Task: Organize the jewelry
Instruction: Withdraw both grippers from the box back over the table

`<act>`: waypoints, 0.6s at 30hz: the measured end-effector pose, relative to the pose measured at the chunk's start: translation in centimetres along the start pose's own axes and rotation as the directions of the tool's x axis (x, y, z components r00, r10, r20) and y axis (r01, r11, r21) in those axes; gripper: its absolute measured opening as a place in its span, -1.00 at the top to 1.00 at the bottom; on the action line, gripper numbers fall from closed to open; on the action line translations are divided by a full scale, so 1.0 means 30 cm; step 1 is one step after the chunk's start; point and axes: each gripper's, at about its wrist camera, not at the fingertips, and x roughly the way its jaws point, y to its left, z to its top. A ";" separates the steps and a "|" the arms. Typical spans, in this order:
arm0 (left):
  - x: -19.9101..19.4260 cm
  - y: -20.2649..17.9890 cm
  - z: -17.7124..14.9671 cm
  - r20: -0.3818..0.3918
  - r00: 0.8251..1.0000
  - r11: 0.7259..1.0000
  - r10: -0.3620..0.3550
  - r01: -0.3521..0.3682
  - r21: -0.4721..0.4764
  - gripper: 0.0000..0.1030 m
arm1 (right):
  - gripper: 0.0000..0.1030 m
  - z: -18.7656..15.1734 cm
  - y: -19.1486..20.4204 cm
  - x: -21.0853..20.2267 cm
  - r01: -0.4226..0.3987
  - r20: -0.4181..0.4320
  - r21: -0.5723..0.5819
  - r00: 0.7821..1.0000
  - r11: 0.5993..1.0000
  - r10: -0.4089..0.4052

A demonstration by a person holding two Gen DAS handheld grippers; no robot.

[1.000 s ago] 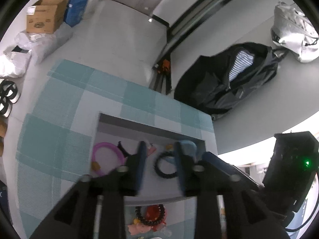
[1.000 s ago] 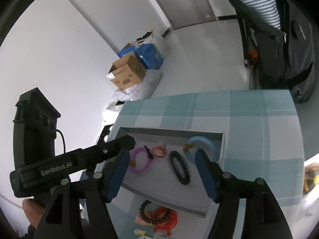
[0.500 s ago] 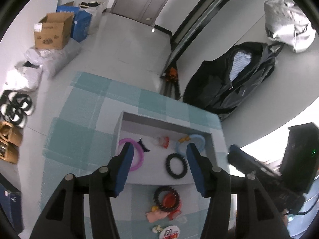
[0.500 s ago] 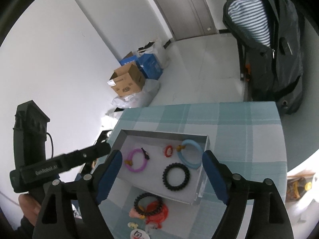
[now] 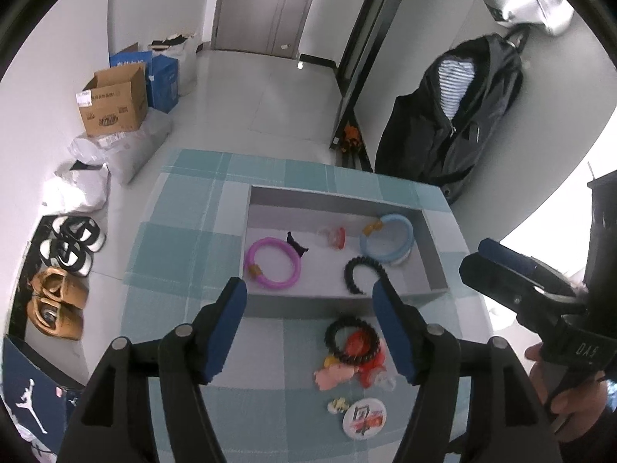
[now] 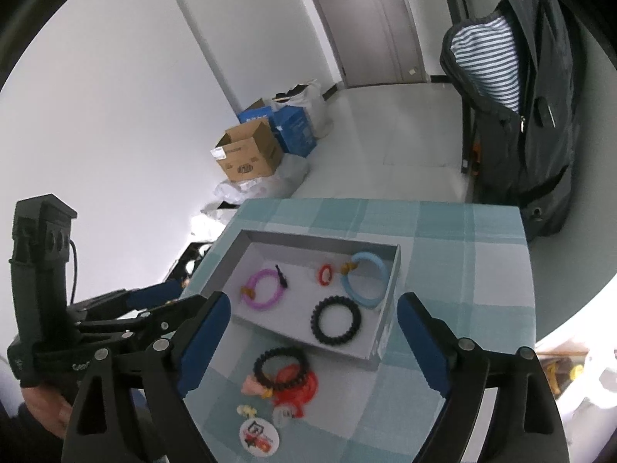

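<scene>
Both tools are up off the tray now! The left tool (image 5: 310, 305) has just been opening and stands wide with nothing between its fingers; a second ago it sat low over the tray, narrow. The right tool (image 6: 312, 324) has just been widening too, also empty, and pulled back from the tray (image 6: 389, 289). Beyond the fingers, inside the tray: a purple ring (image 5: 273, 263), a black coil band (image 6: 334, 320), a blue ring (image 6: 364, 278) and a small red ring (image 6: 325, 273). Nearer the tools, on the checked bench (image 5: 185, 254) just outside the tray's near wall, lies a black bead bracelet (image 5: 351, 339) atop red and pink pieces, with a round badge (image 5: 364, 416) closest.
</scene>
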 end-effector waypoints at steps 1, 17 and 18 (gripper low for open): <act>-0.003 -0.004 -0.009 0.000 1.000 1.000 0.006 -0.006 0.011 -0.23 | -0.77 -0.008 0.004 -0.005 0.004 -0.001 -0.006 1.000 1.000 -0.004; -0.001 -0.064 -0.199 -0.103 0.994 0.998 0.029 -0.022 0.066 -0.27 | -0.95 -0.158 0.012 -0.053 0.062 -0.046 -0.061 0.997 0.996 -0.065; 0.001 -0.066 -0.211 -0.111 0.993 0.997 0.032 -0.024 0.067 -0.28 | -0.95 -0.169 0.010 -0.057 0.066 -0.051 -0.063 0.996 0.996 -0.069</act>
